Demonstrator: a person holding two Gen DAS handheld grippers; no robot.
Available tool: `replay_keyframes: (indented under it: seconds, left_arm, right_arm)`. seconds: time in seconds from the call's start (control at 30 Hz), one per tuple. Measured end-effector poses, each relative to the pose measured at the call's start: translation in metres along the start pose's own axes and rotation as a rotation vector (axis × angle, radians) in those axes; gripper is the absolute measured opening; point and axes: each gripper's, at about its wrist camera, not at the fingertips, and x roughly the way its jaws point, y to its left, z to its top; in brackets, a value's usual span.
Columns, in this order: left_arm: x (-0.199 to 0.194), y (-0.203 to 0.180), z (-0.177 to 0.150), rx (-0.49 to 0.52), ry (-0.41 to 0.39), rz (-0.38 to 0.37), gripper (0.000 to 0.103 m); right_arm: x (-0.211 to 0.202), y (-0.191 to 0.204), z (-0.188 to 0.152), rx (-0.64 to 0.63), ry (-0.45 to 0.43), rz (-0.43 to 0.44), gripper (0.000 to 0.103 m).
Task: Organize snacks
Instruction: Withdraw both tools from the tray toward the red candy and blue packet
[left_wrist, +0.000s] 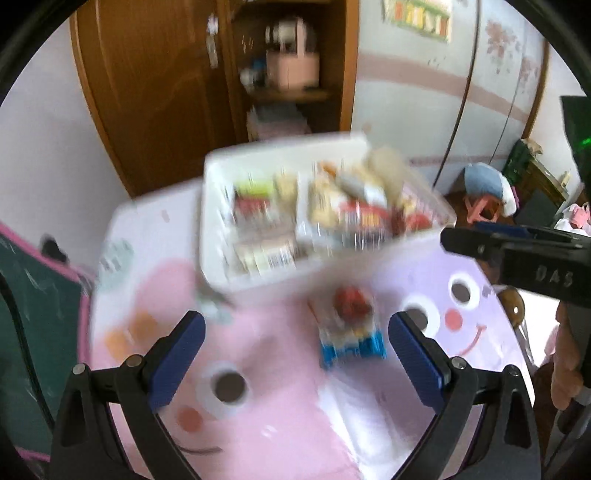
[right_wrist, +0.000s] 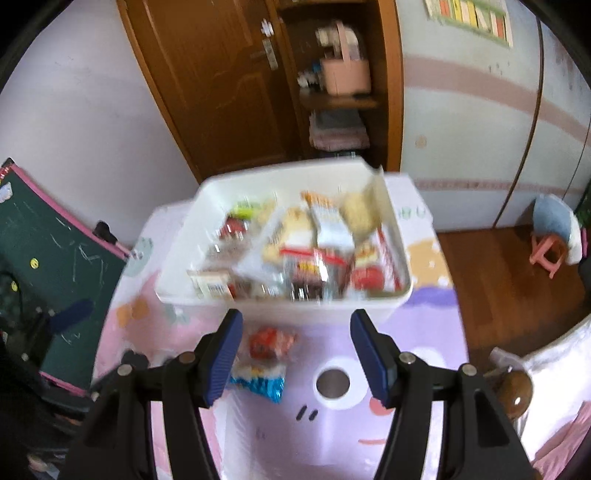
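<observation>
**Loose snack packet lying outside the bin; both hand-held grippers empty**

You are holding the left hand-held gripper (left_wrist: 297, 345) with its jaws standing wide and nothing between the pads. The right hand-held gripper (right_wrist: 295, 356) is showing its jaws partly open, likewise gripping nothing.

The task's thing, a single snack packet (left_wrist: 351, 328) with a red top and blue foot, is lying flat on the worktop (left_wrist: 280, 406), just in front of the white storage bin (right_wrist: 280, 184) and apart from its wall. In the right wrist view it is sitting close beside the left finger.

Judging by its crinkled film, the packet is looking light, soft and crushable, and the wrapper may be slippery. Taking it across the narrow middle, or at a sealed end, looks like the safer hold.

The bin is already carrying a crowded, untidy heap of wrapped snacks (right_wrist: 306, 251), several leaning against the right wall. Blur is preventing any reading of labels. Room for another packet appears to be remaining at the near left corner.
</observation>
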Motion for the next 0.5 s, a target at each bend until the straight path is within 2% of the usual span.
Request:
replay_keyframes:
  seconds: [0.07, 0.17, 0.37, 0.5]
  left_arm:
    - [0.025, -0.001, -0.014, -0.043, 0.051, -0.013, 0.099]
    - [0.053, -0.006, -0.026, -0.073, 0.078, -0.012, 0.099]
    - [0.1, -0.023, -0.033, -0.07, 0.132, 0.018, 0.099]
    - [0.12, -0.035, -0.035, -0.076, 0.158, 0.008, 0.099]
  right_arm:
    - [0.016, -0.009, -0.012, 0.031, 0.034, -0.001, 0.061]
    - [0.037, -0.026, -0.031, 0.09, 0.074, 0.002, 0.061]
    - [0.061, -0.056, -0.051, 0.201, 0.121, 0.021, 0.061]
    - [0.07, -0.067, -0.06, 0.241, 0.134, 0.034, 0.061]
